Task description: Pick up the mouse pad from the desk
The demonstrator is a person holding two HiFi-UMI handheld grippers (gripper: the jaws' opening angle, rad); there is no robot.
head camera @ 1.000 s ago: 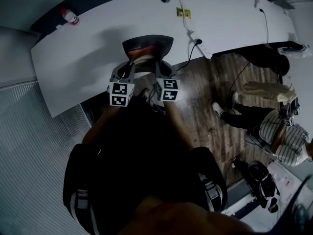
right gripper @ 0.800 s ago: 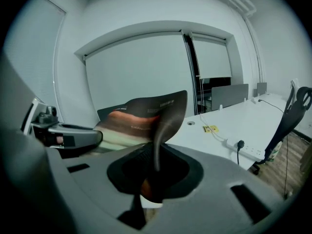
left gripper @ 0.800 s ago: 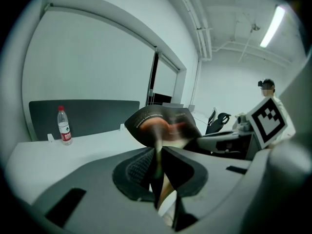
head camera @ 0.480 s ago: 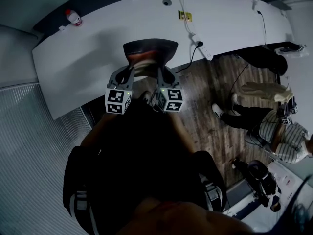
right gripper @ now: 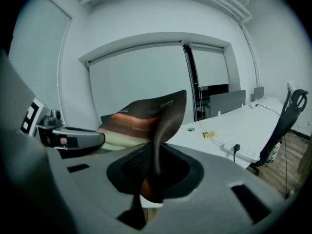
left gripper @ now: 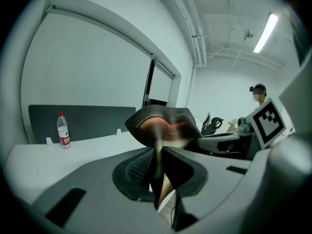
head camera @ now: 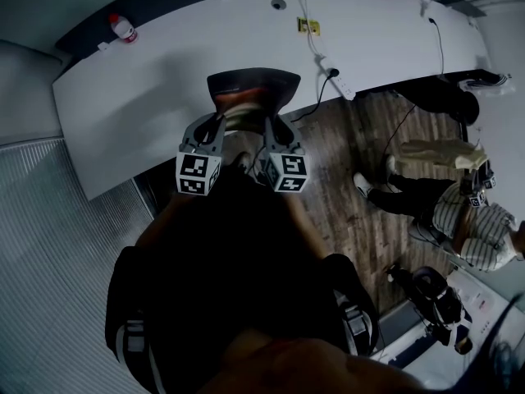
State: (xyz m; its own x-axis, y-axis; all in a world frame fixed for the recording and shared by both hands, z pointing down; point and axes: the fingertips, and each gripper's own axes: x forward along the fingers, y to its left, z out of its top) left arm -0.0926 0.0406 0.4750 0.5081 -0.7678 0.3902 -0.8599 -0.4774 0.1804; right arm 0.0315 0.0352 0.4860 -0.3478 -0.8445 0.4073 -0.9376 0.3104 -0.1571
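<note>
The mouse pad (head camera: 250,87) is dark with an orange and cream band. It hangs lifted above the near edge of the white desk (head camera: 164,64), sagging between both grippers. My left gripper (head camera: 215,123) is shut on its near left edge and my right gripper (head camera: 269,123) is shut on its near right edge. Seen from the left gripper view, the mouse pad (left gripper: 163,123) rises from my left gripper (left gripper: 158,167), pinched between the jaws. The right gripper view shows the mouse pad (right gripper: 146,113) curling up out of my right gripper (right gripper: 155,172).
A water bottle (head camera: 123,29) stands at the desk's far left corner. A power strip (head camera: 338,74) with cables lies on the desk's right part, beside a small yellow tag (head camera: 308,25). A seated person (head camera: 459,212) is at the right, over the wooden floor.
Both grippers have risen with the mouse pad, which now sits a little higher and further over the desk edge. The grip is unchanged.
</note>
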